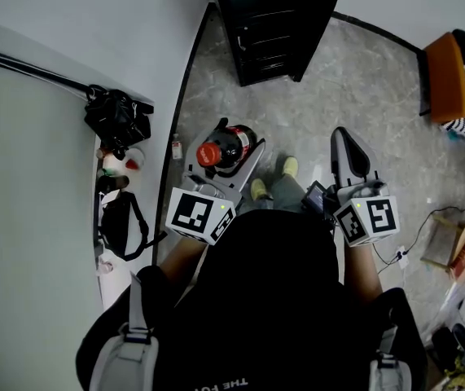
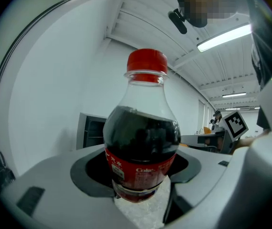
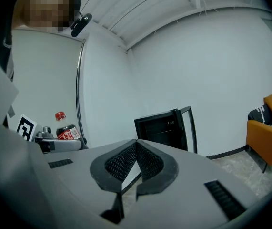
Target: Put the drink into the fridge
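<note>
While I hold the bottle point(image 2: 143, 142) clamped in the left gripper point(image 1: 229, 158), it hangs upright over the floor point(image 1: 354, 80), well short of the fridge point(image 1: 273, 23) and on the wall side of its front. The jaws pinch it at the label point(image 2: 140, 168), one pad on each side of the lower body, with the red cap point(image 2: 146, 61) pointing up.

Dark drink fills it to the shoulder, so I judge it fairly heavy for its size, with most of that weight above the pads. The plastic looks smooth and round, and I expect it to give a little under pressure and to twist or slide if the grip loosens. A hold at the label band seems sound to me: the wall is straight there, while the tapering shoulder would squeeze out upward. I would avoid tipping it, since the load above the jaws could lever it over.

My right gripper point(image 3: 136, 163) has its jaws pressed together on nothing and faces the fridge, whose door stands open on a dark interior. It is free to steady the door.
</note>
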`<state>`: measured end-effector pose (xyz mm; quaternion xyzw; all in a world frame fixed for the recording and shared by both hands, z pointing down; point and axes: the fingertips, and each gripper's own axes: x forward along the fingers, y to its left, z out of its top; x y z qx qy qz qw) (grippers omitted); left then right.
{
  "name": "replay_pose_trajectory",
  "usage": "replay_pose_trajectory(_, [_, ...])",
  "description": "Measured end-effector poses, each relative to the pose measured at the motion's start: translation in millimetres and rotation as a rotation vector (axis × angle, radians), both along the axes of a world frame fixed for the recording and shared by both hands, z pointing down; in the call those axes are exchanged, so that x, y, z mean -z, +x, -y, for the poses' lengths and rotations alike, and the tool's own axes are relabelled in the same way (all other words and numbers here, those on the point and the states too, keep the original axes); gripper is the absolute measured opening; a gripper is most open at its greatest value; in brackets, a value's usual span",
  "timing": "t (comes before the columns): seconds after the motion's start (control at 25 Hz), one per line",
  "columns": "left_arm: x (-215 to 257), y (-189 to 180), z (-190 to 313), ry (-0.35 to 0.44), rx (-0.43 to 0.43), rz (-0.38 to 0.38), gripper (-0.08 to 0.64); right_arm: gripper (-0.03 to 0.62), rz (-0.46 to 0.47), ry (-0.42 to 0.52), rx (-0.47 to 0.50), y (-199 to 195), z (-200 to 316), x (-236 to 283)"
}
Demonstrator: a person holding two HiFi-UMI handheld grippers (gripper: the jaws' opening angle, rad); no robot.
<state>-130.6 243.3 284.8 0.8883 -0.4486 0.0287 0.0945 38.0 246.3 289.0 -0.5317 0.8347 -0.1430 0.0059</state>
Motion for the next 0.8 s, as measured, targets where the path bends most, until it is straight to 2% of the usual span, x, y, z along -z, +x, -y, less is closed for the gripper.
replay_pose_trajectory(0.32, [-1.6,5.4,13.0,-0.006,0.014,0.004,0.313,0.011,0.028,0.02,0.003,6.7,18.5,5.9])
replay_pose_trajectory(0.44, [-0.6,12.3,22.9,-0.006,0.019,0.01,0.313,0.011,-0.008,0.008,-0.01,21.4,29.4,1.9])
replay_pose_trajectory(0.8, [4.1,38.7,56.0,-0.008,0.031,0.026,0.313,0.011,0.012,0.001,-0.012,47.4,65.7,0.3])
